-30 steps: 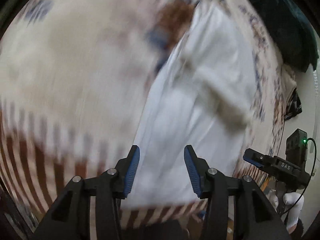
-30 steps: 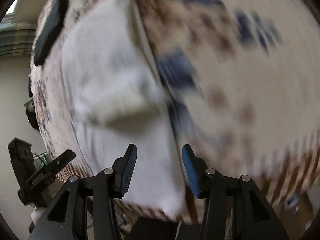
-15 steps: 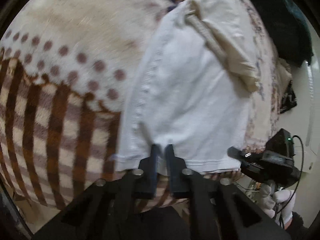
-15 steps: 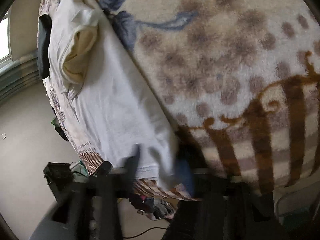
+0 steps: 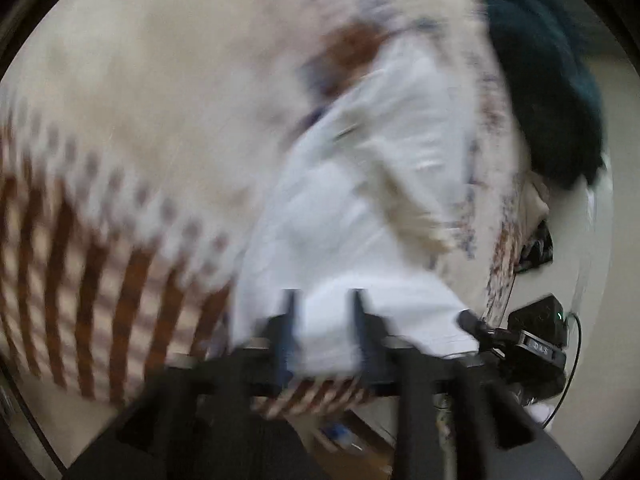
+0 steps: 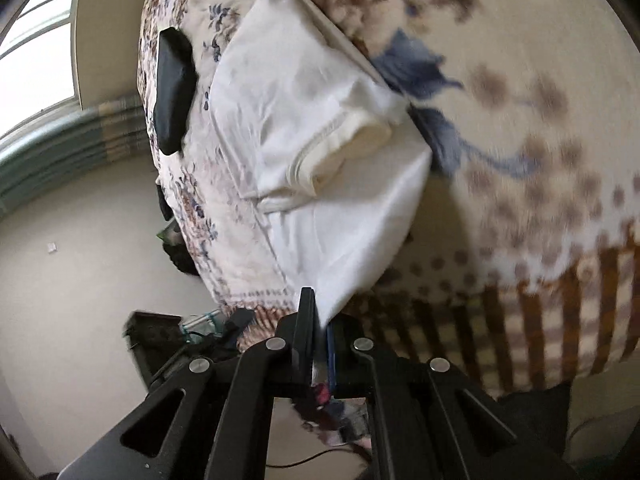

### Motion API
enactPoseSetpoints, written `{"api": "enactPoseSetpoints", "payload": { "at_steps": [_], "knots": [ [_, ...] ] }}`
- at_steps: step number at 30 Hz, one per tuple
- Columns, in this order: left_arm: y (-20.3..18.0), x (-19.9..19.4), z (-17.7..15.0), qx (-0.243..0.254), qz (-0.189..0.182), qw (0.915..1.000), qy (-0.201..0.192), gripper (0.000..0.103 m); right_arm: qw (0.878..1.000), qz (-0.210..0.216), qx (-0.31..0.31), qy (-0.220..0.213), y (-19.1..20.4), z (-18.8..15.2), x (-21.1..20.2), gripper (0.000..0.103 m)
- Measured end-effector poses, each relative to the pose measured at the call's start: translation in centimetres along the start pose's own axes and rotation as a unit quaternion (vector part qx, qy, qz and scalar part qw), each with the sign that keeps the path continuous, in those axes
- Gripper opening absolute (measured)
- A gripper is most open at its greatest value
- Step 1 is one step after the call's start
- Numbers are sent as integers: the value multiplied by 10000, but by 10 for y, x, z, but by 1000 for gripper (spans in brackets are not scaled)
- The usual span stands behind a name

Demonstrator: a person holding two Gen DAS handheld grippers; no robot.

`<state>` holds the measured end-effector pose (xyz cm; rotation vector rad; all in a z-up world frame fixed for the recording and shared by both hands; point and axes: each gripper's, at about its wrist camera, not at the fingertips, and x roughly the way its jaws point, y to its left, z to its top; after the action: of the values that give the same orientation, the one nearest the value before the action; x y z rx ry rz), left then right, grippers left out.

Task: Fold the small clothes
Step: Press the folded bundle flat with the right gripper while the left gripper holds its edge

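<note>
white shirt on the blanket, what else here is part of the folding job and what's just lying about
In the job:
white shirt, its near corner pinched
right gripper, shut on that corner
left gripper, jaws apart over the hem

Lying about:
patterned blanket
black flat object
dark teal cloth

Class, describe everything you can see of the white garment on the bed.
The white garment looks like thin cotton, lying partly folded on a patterned blanket. A ribbed cream edge shows where one part is tucked over its middle. Its near corner is lifted off the blanket and pinched in the shut right tongs. In the blurred left view the left tongs have just been opening and stand apart over its near hem, not pressing it.
</note>
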<state>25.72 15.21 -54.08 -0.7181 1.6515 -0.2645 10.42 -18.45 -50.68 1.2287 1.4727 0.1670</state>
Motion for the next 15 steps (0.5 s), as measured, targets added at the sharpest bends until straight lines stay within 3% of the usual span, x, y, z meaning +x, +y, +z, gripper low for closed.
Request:
{"api": "enactPoseSetpoints", "payload": {
  "at_steps": [5, 9, 11, 14, 15],
  "knots": [
    [61, 28, -21, -769, 60, 9962, 415, 52, 10000, -77, 39, -4, -11, 9, -4, 5],
    [84, 53, -37, -1237, -651, 9881, 634, 55, 9997, -183, 162, 13, -30, 11, -2, 5],
    [83, 64, -39, -1317, -711, 9867, 631, 55, 9995, -238, 226, 28, -42, 11, -4, 5],
    [74, 62, -42, -1260, -820, 9883, 249, 52, 9991, -348, 247, 45, -49, 9, -4, 5],
    [68, 59, -44, -1183, -913, 9887, 111, 33, 9990, -364, 243, 41, -50, 9, -4, 5]
  ]
}}
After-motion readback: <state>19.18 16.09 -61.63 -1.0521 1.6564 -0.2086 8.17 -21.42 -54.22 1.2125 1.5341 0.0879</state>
